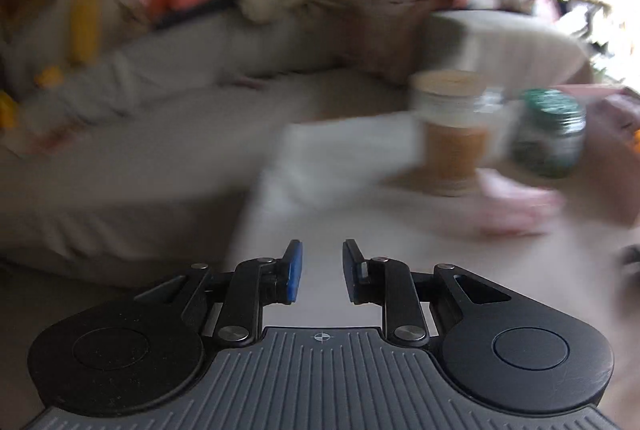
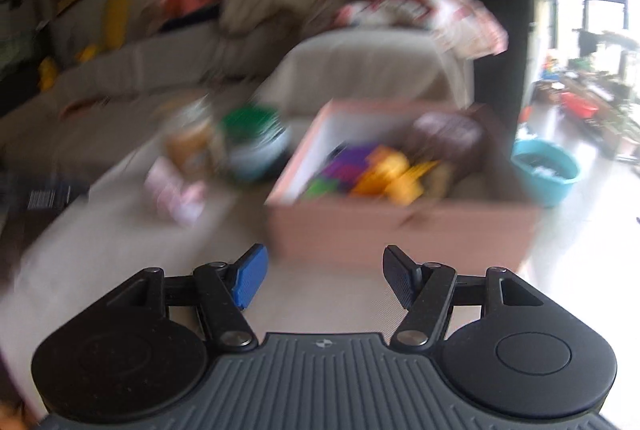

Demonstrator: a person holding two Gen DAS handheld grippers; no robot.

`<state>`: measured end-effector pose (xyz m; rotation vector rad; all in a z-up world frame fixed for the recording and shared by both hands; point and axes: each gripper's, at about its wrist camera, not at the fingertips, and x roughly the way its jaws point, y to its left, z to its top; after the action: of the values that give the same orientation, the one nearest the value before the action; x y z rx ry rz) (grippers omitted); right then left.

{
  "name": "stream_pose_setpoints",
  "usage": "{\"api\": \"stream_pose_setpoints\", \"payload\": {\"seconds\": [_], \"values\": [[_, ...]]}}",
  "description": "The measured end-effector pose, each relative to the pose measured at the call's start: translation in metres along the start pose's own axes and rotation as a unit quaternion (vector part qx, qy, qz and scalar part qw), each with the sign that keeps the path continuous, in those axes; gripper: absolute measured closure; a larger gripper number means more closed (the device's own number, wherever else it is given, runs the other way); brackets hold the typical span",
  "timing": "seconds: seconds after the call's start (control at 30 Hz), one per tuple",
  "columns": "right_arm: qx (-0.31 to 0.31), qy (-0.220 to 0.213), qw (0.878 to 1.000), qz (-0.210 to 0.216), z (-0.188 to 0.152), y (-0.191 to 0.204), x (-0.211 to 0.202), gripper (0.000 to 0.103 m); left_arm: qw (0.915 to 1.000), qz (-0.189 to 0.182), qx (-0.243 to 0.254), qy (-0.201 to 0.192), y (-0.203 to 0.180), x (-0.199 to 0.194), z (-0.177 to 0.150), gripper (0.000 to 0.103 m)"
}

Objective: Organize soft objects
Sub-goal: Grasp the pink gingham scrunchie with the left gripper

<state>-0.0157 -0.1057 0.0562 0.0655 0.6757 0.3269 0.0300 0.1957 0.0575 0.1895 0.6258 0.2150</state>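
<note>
While both pictures are blurred, nothing is held: the left gripper [image 1: 322,270] is open a little, the right gripper [image 2: 324,280] wide. The pink cloth [image 2: 176,195], beside the box [image 2: 400,230] on the tabletop [image 2: 120,250], should be pinched slowly.

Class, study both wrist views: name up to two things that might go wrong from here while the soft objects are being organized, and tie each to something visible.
1. Two jars, one with an orange label and one with a green lid, stand close together beside the pink soft item; a sweeping left gripper might topple them.
2. Both views are motion-blurred, so the open right gripper, near the cardboard box, could bump its wall.
</note>
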Motion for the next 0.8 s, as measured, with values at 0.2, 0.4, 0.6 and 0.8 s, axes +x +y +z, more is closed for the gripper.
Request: {"api": "stream_pose_setpoints", "payload": {"seconds": [0.2,0.4,0.6,0.8], "values": [[-0.057,0.008,0.998,0.024,-0.003,0.044,0.015,0.039,0.9968,0.076,-0.003,-0.026,0.049,-0.017,0.019,0.079],[-0.077,0.0,0.996,0.055,0.022,0.074,0.023,0.039,0.9813,-0.142,-0.13,0.001,0.062,-0.021,0.021,0.079],[-0.081,-0.004,0.996,0.022,0.004,0.063,0.012,0.039,0.9572,-0.251,-0.145,0.012,-0.005,0.011,0.026,0.079],[-0.056,-0.042,0.997,-0.038,-0.019,0.031,-0.01,0.039,0.947,-0.251,-0.199,0.025,-0.051,0.068,0.03,0.079]]}}
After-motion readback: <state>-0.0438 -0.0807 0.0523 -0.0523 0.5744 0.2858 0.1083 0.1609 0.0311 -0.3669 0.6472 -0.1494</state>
